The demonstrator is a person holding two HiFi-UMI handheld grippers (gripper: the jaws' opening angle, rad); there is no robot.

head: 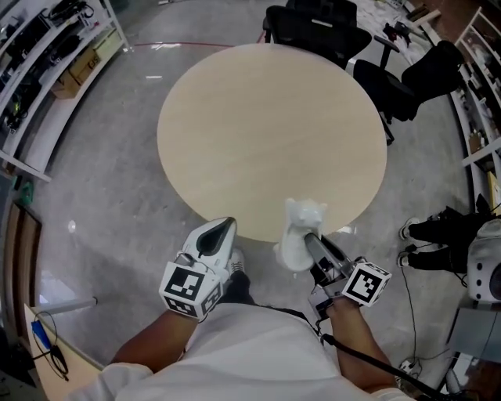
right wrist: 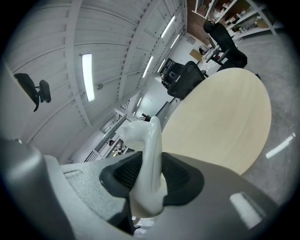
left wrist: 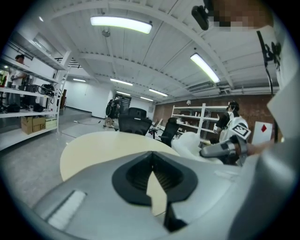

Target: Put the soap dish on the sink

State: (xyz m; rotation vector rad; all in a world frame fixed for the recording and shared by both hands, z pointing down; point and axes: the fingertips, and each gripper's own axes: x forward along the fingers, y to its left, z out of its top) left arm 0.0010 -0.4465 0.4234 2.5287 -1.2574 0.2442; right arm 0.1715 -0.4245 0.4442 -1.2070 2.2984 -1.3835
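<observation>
A white, glossy soap dish (head: 301, 233) stands on edge between the jaws of my right gripper (head: 307, 241), which is shut on it just off the near rim of the round beige table (head: 266, 133). The right gripper view shows the soap dish (right wrist: 149, 150) pinched between the black pads (right wrist: 180, 176), with the table (right wrist: 220, 112) beyond. My left gripper (head: 221, 233) hangs beside it on the left, shut with nothing in it. In the left gripper view its jaws meet at the tip, and the right gripper (left wrist: 225, 147) with the dish (left wrist: 192, 143) shows at the right. No sink is in view.
Black office chairs (head: 321, 23) (head: 407, 78) stand behind the table. Shelving (head: 47, 63) runs along the left wall and more at the far right (head: 481, 94). A person's shoes (head: 427, 231) and a white machine (head: 485, 270) are on the floor at the right.
</observation>
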